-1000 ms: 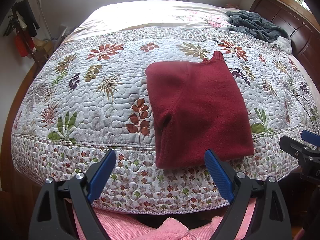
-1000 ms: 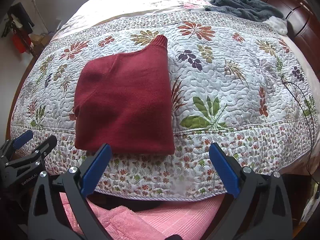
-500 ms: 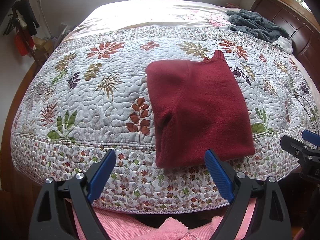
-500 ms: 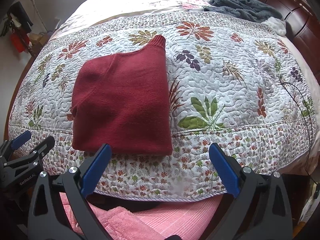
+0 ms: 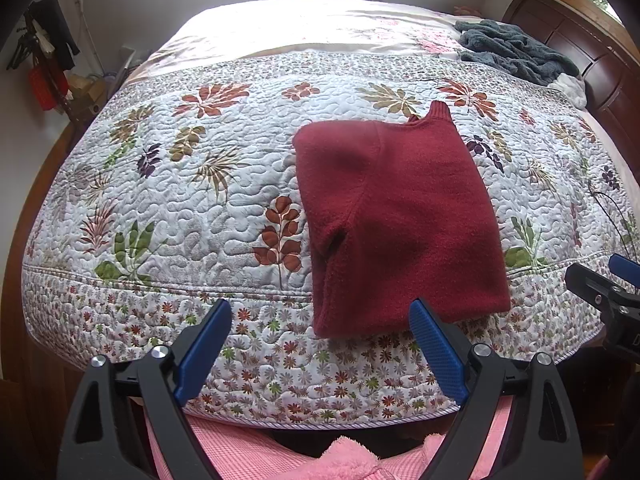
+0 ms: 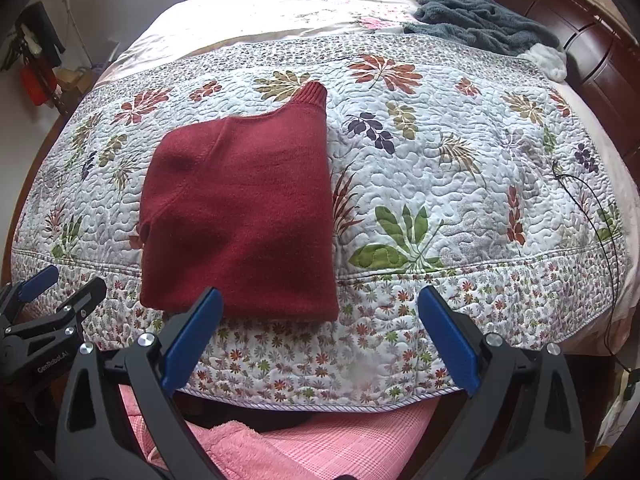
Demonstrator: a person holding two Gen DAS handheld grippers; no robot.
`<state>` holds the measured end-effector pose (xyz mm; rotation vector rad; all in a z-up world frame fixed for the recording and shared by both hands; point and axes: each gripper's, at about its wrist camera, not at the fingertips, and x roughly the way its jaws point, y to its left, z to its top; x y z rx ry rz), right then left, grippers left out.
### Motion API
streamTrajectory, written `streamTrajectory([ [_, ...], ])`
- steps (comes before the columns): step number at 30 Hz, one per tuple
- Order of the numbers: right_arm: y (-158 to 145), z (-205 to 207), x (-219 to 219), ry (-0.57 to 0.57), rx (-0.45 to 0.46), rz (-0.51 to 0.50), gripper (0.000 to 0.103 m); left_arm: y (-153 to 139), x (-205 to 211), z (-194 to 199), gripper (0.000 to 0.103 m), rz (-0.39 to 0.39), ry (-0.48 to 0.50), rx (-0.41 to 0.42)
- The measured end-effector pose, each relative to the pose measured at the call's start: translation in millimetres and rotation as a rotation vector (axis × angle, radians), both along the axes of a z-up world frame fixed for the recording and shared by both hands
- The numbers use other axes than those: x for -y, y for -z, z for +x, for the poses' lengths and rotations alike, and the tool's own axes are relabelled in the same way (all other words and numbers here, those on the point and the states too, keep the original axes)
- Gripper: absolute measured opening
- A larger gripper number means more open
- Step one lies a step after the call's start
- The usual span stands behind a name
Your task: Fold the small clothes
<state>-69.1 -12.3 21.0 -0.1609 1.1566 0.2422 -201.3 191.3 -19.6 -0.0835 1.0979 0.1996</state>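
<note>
A folded sweater (image 5: 400, 216) lies on the quilt (image 5: 192, 184) near the bed's front edge, its collar toward the headboard (image 6: 592, 52). A crumpled blanket (image 6: 480, 20) lies at the far right corner, against the headboard. Both grippers, left gripper (image 5: 320, 344) and right gripper (image 6: 320, 332), hang before the front edge, jaws apart, clear of the sweater.

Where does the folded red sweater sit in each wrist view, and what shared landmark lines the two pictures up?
Left wrist: red sweater right of centre, above the right fingertip.
Right wrist: red sweater left of centre, above the left fingertip.
Shared landmark: grey blanket, top right beside the headboard.
</note>
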Motion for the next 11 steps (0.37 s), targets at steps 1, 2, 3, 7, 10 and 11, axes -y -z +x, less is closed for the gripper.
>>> streamTrajectory([
  [1, 0.2, 0.3, -0.3, -0.002, -0.002, 0.0, 0.097, 0.3, -0.1, -0.1, 0.09, 0.0, 0.0, 0.0],
  [2, 0.2, 0.4, -0.8, -0.005, -0.003, -0.001, 0.097, 0.0, 0.0, 0.0, 0.09, 0.0, 0.0, 0.001],
  [3, 0.1, 0.2, -1.2, -0.006, -0.003, -0.005, 0.097, -0.1, 0.0, 0.1, 0.09, 0.0, 0.0, 0.001],
  [7, 0.2, 0.5, -1.2, -0.001, -0.006, -0.005, 0.097, 0.1, -0.4, 0.3, 0.09, 0.001, 0.001, 0.001],
  [10, 1.1, 2.0, 0.6, 0.004, -0.012, -0.002, 0.097, 0.2, -0.8, 0.3, 0.09, 0.001, 0.002, 0.0],
  [11, 1.3, 2.1, 0.9, 0.006, -0.012, -0.003, 0.097, -0.1, -0.6, 0.4, 0.09, 0.001, 0.001, 0.001],
])
